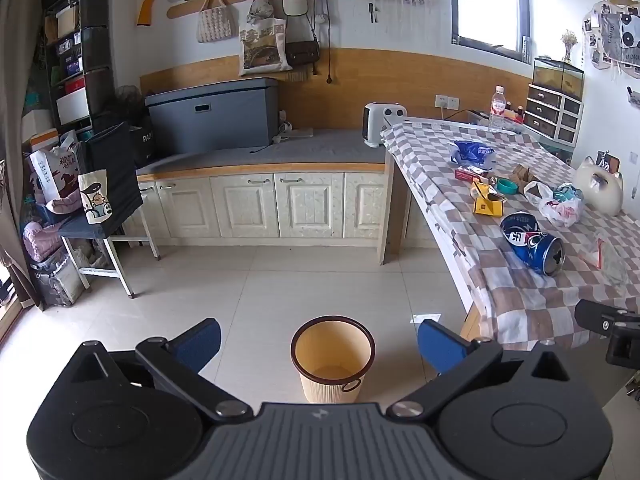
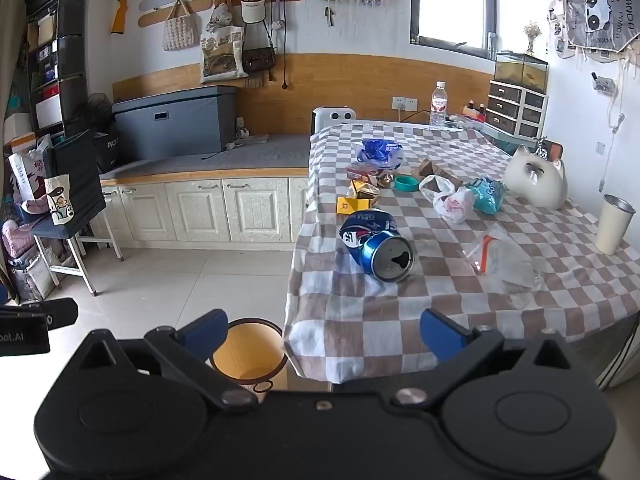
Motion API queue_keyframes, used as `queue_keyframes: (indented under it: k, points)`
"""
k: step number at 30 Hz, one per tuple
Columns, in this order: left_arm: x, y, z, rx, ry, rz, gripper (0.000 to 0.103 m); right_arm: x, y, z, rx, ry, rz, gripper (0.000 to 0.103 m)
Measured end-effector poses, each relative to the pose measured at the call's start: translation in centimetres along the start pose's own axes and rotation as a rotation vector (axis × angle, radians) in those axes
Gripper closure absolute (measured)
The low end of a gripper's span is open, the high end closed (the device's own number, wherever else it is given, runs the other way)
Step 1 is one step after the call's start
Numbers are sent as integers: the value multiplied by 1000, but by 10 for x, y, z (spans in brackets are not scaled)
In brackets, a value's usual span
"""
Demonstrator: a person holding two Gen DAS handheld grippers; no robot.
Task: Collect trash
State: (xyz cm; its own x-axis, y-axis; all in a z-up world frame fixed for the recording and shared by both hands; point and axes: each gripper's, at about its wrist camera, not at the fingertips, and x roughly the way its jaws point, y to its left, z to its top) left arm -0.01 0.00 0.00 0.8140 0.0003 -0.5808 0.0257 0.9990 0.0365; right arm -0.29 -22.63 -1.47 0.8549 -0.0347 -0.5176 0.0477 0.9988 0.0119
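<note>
Nothing has yet been collected: both the left hand-held gripper [image 1: 318, 346] and the right hand-held gripper [image 2: 323, 334] are held released and empty. The crushed blue can [image 2: 378, 243] is seen lying on the checkered bench [image 2: 400, 320] at twelve o'clock; it is judged the likely first pick, for the waste bin [image 1: 333, 358] on the floor.

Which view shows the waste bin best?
The left wrist view: the bin stands whole on the floor between the open left gripper's fingers, inside visible. In the right wrist view, the bin is partly hidden behind the gripper body.
</note>
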Motion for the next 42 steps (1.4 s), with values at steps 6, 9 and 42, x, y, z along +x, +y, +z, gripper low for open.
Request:
queue_keyframes:
  k: [6,9,42]
  points:
    - [0,0,0,0,1,0,0,0,1,0,1,3,1,0]
    - [0,0,0,0,1,-1,0,0,1,0,-1,3,0,0]
    - [0,0,0,-1,3,-1,0,0,3,0,-2,6,-1,0]
